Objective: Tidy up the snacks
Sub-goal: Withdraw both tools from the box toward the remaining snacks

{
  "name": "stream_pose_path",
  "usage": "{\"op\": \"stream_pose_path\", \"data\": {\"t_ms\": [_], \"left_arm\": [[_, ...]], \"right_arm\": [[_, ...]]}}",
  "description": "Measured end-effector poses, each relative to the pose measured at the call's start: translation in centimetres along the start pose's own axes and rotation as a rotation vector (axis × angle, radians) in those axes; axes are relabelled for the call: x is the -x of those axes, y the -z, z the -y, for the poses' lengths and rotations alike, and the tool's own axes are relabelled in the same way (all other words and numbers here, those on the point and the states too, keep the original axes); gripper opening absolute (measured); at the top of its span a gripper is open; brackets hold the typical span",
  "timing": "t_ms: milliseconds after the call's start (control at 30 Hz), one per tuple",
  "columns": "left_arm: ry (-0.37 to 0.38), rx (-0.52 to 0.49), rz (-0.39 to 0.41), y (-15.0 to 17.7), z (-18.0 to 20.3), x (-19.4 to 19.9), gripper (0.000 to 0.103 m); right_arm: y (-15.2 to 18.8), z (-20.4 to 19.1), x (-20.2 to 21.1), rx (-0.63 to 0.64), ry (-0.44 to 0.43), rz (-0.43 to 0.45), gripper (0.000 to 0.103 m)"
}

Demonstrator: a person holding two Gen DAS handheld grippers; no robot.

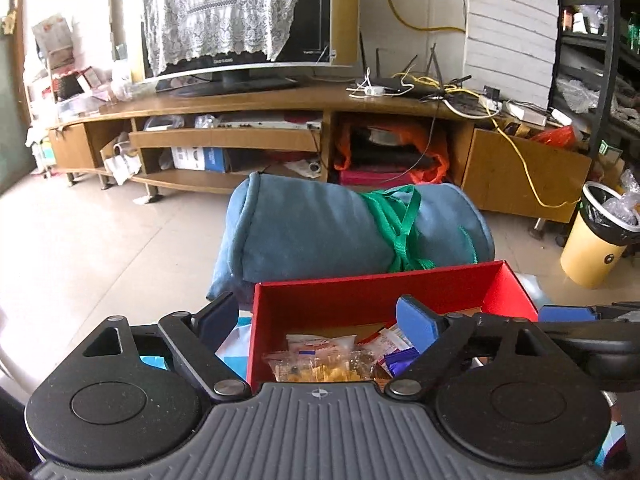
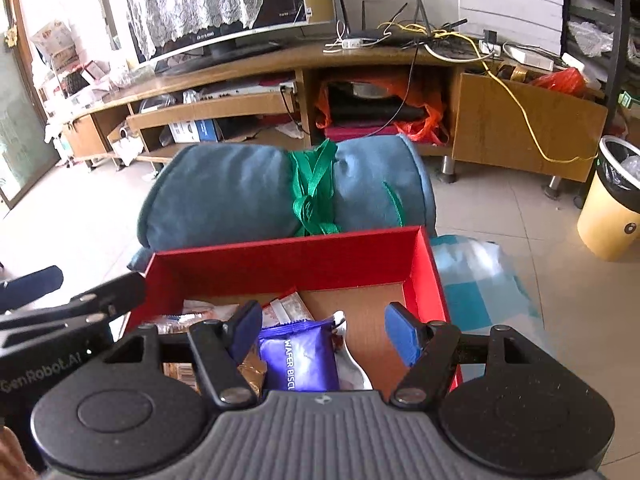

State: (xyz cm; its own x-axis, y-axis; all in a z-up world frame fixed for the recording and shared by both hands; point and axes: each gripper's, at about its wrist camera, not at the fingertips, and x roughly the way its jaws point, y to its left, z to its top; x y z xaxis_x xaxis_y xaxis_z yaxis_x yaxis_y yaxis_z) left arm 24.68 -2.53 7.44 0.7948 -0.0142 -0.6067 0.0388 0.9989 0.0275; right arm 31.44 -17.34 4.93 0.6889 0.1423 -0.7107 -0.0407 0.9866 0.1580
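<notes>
The red box (image 2: 288, 264) sits in front of a rolled blue cushion (image 2: 224, 196). Only the right wrist view shows a purple wafer packet (image 2: 298, 356) under the right gripper (image 2: 324, 328), jaws apart, empty. The left view shows clear-wrapped yellow snacks (image 1: 320, 364) below the left gripper (image 1: 316, 316), jaws wide, empty.

The left claw (image 1: 316, 320) tilts downward, its jaws spread wide and empty. The right claw (image 2: 324, 328) tilts downward too, half open, gripping nothing.

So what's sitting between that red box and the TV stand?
A rolled blue cushion tied with green strap, right behind the red box; then bare floor before the TV stand. Both wrist views show it.
</notes>
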Motion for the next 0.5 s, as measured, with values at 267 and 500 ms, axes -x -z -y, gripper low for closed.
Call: {"op": "stream_pose_path", "data": {"t_ms": [267,500], "left_arm": [[0.137,0.003,-0.047,2.0,-0.3,0.9,0.091],[0.211,-0.057,-0.144,5.0,0.4,1.8,0.091]], "right_arm": [[2.1,1.0,2.4,0.027,0.047,-0.024,0.064],[5.9,2.7,4.4,0.005,0.072,-0.105,0.064]]}}
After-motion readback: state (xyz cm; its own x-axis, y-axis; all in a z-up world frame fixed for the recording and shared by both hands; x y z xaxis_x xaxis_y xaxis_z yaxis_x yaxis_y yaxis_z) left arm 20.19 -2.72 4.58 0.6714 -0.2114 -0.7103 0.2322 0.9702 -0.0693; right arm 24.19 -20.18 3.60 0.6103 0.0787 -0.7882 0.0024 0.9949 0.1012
